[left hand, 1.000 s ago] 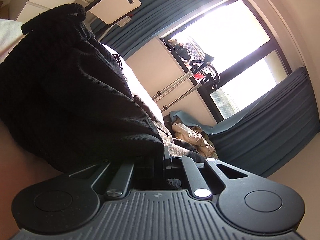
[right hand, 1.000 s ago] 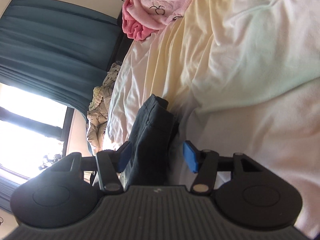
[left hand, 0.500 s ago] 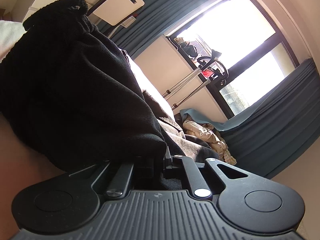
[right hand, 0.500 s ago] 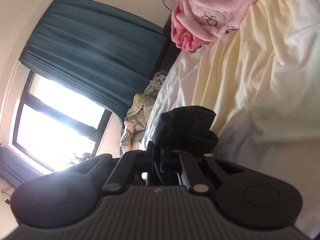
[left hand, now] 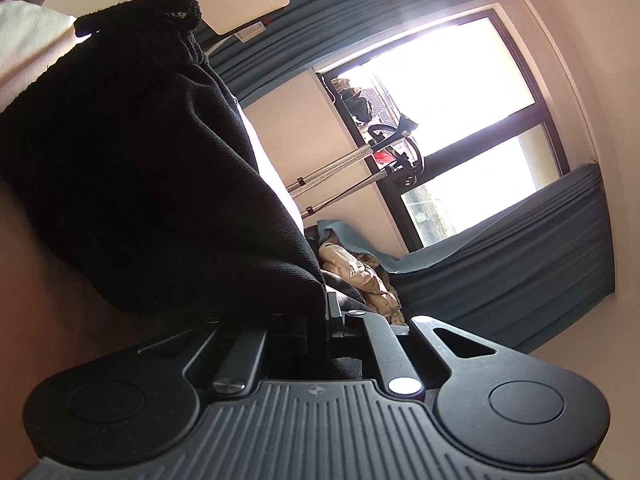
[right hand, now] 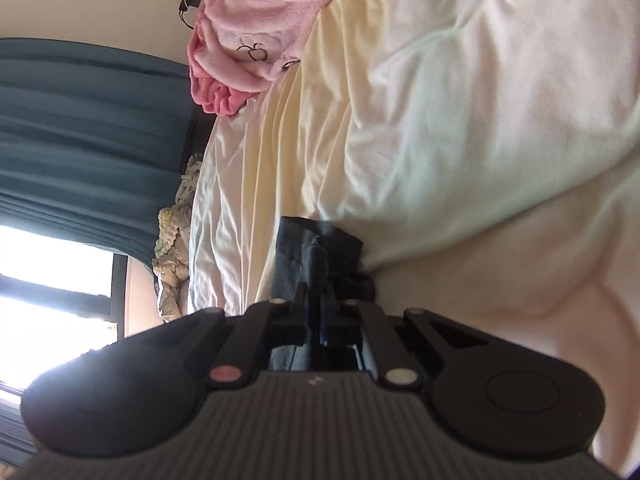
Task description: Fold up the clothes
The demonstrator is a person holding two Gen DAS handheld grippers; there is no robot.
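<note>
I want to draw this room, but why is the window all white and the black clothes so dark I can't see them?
Left wrist view: the window is blown out by daylight, so the backlit black garment held by the left gripper turns nearly featureless. Right wrist view: the window glares white too, the bedsheet is evenly lit, and the dark cloth in the right gripper looks slightly blurred. Both views bend straight lines.

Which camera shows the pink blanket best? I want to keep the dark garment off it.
The right wrist view: the pink blanket lies bunched at the top, on the cream bedding, beyond the dark garment clamped in the right gripper. The left wrist view shows none of it, only black fabric, window and curtains.
</note>
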